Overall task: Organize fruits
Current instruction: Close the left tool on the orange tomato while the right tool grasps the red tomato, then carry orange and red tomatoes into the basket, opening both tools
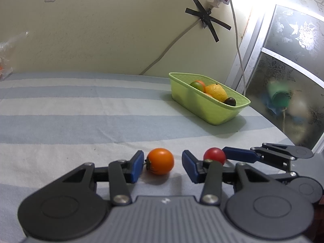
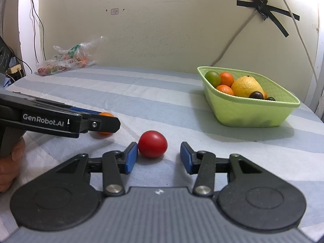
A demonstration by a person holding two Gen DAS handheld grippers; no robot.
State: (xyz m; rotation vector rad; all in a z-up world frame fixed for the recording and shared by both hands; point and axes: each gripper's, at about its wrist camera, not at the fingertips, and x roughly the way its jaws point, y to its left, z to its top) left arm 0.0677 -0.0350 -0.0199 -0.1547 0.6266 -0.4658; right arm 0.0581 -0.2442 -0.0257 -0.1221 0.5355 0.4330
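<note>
Your orange persimmon-like fruit [image 1: 160,161] lies on its side on the striped table, dark calyx pointing to 9 o'clock. Just beside it at 3 o'clock sits a glossy red fruit [image 2: 152,144], also on the cloth. Well apart, toward 1 o'clock, your light green basket [image 2: 253,112] stands upright holding a yellow lemon [image 2: 246,86], a green fruit [image 2: 212,78], small oranges [image 2: 226,78] and dark plums [image 2: 256,95].
</note>
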